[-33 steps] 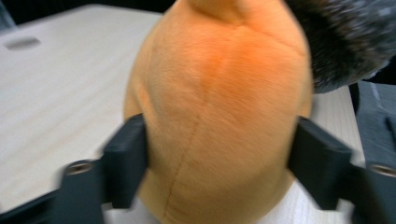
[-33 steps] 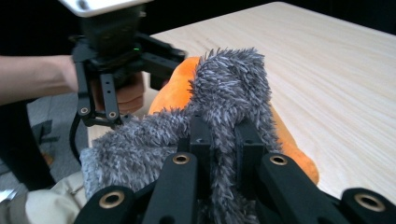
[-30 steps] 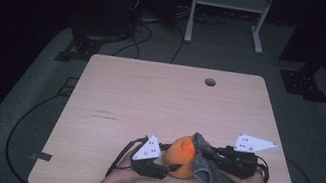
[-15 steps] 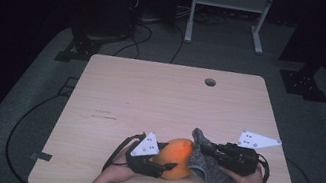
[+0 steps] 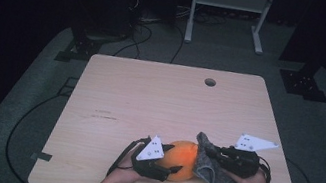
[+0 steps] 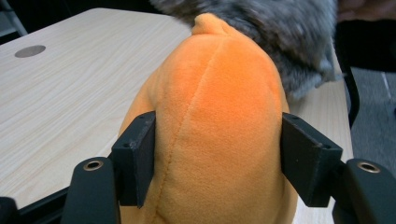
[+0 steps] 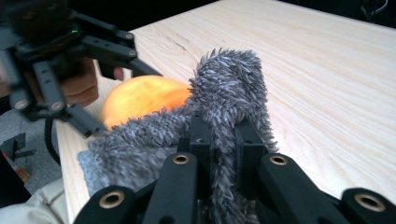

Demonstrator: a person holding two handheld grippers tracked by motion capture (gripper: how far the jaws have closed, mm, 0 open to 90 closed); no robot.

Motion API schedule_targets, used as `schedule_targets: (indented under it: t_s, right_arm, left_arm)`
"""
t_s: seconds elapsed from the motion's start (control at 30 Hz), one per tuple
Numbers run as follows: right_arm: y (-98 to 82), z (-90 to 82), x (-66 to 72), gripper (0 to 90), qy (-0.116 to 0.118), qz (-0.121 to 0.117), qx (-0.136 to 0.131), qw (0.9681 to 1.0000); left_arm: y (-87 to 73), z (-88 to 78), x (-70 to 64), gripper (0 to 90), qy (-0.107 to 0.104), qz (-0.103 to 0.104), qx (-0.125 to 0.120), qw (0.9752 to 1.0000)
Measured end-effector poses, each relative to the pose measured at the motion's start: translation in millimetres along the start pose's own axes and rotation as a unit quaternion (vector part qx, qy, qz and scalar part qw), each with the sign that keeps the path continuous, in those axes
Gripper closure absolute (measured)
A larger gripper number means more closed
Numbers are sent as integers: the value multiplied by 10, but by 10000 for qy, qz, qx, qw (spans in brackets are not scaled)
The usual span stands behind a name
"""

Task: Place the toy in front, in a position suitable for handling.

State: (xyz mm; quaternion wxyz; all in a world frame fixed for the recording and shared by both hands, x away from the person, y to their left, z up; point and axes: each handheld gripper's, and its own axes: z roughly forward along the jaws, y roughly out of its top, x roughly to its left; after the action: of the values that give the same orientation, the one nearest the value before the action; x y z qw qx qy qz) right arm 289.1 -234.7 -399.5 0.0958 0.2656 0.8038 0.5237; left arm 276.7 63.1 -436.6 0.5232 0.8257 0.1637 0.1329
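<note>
- Dark room, cables on grey floor; light wood table (image 5: pixel 159 101) with a round hole (image 5: pixel 210 82) near the far edge.
- Orange plush toy (image 5: pixel 182 158) lies at the near edge of the table, between the two grippers.
- Left gripper (image 5: pixel 174 160) holds the orange plush toy from its left side; in the left gripper view both jaws press against the toy's flanks. Jaws have just been opening a bit, toy between them, pads touching.
- Grey fuzzy cloth (image 5: pixel 211 168) lies draped against the toy's right side, touching it.
- Right gripper (image 5: pixel 206 152) has its jaws pressed nearly together, pinching a fold of the grey fuzzy cloth; the right gripper view shows the fold standing up between them.
- Person's hands come in from the bottom edge.
</note>
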Motion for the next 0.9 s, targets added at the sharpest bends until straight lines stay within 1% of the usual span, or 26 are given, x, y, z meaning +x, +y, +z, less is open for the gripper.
schedule_targets:
  t_s: [0.07,0.13,0.2,0.23,0.27,0.3,0.33,0.37,0.4,0.43,0.5,0.57,0.6,0.63,0.67,0.73,0.77,0.8,0.83,0.87,0.9]
  right_arm:
    - [63,-50,66,805,137,-74,-183,9997]
    - [137,-33,157,805,297,-209,-275,9990]
    - [180,42,237,805,297,-364,-192,9987]
    - [179,84,253,805,227,-399,-134,9989]
    - [163,120,244,806,185,-393,-97,9990]
    - [141,146,226,805,203,-349,-28,9992]
    - [121,156,208,806,192,-322,25,9993]
    - [105,144,190,806,189,-285,17,9994]
    - [95,128,174,806,213,-255,32,9994]
    - [86,114,161,806,211,-255,69,9994]
    - [58,88,118,805,203,-208,80,9995]
    - [24,60,45,806,252,-74,70,9996]
    - [13,53,22,805,247,-36,58,9997]
    - [1,42,-4,805,228,-3,77,9997]
    - [-13,31,-30,805,208,27,81,9997]
    - [-48,2,-79,805,181,118,84,9997]
    - [-64,-10,-101,805,192,174,102,9996]
    - [-77,-19,-121,805,273,279,101,9992]
    - [-77,-25,-124,805,260,286,92,9992]
    - [-62,-29,-111,805,251,261,81,9993]
    - [-34,-31,-85,806,313,239,37,9992]
  left_arm:
    - [1,23,-13,328,6,10,-29,10000]
    - [4,45,-35,328,24,28,-57,10000]
    - [8,53,-50,322,29,80,-71,9999]
    - [7,51,-52,313,11,115,-88,9999]
    - [6,43,-47,296,-48,135,-148,9998]
    - [7,30,-30,273,-94,168,-191,9996]
    - [9,15,-9,248,-91,158,-252,9995]
    - [9,1,10,212,-90,110,-323,9994]
    - [6,-9,31,180,-51,97,-337,9994]
    - [2,-9,53,153,-24,39,-308,9995]
    - [-13,2,102,96,-24,-168,-210,9996]
    - [-46,30,138,71,-107,-364,-155,9992]
    - [-64,49,147,70,-179,-434,-102,9988]
    - [-78,69,149,69,-220,-457,-49,9987]
    - [-83,81,148,69,-272,-442,30,9986]
    - [-87,92,129,70,-372,-365,13,9986]
    - [-86,100,123,72,-342,-322,23,9989]
    - [-89,115,114,80,-312,-306,11,9990]
    - [-92,122,107,115,-312,-274,15,9991]
    - [-92,121,91,153,-224,-211,10,9995]
    - [-98,118,73,212,-177,-148,-51,9997]
